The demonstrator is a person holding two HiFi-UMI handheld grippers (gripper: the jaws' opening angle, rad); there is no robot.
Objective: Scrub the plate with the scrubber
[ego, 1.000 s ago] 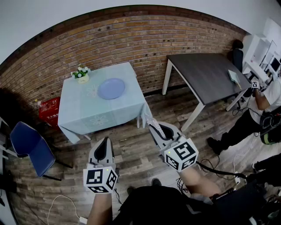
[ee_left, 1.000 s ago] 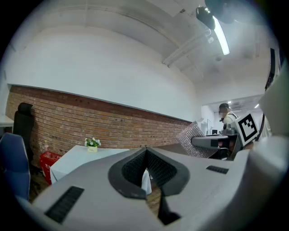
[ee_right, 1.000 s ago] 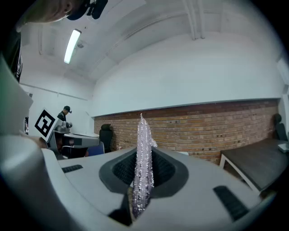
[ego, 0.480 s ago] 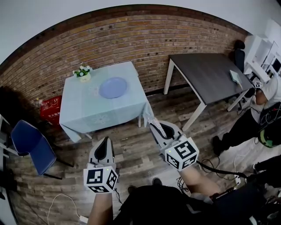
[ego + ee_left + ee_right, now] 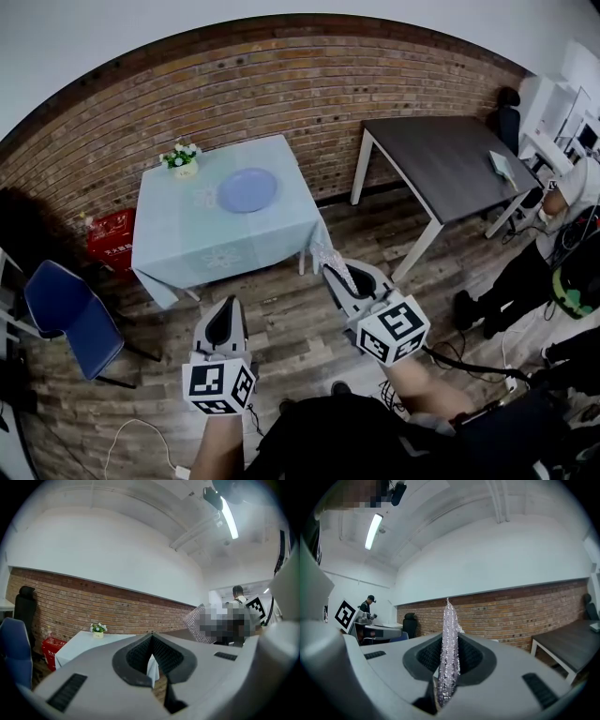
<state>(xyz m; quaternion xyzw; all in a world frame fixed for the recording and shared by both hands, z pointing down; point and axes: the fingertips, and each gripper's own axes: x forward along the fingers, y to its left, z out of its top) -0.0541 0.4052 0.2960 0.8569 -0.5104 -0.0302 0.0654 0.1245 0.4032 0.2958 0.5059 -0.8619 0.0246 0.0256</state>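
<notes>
A blue plate point(image 5: 247, 189) lies on a small table with a pale blue cloth point(image 5: 221, 236) against the brick wall, well ahead of both grippers. My right gripper point(image 5: 340, 273) is shut on a silvery mesh scrubber point(image 5: 332, 262), which stands up thin between its jaws point(image 5: 448, 658). My left gripper point(image 5: 221, 316) is shut with nothing in it; its pads meet point(image 5: 151, 658). Both grippers hover level over the wooden floor, short of the table. In the left gripper view the table point(image 5: 82, 641) shows past the jaws, and the scrubber point(image 5: 197, 623) is at the right.
A small pot of white flowers point(image 5: 182, 157) stands at the table's back left corner. A dark table point(image 5: 441, 164) is to the right, a blue chair point(image 5: 67, 319) and a red crate point(image 5: 111, 239) to the left. A person point(image 5: 553, 234) stands at the far right. Cables trail on the floor.
The table and plate have slid slightly right and down in the head view. Both grippers sit a little lower in it and stay shut.
</notes>
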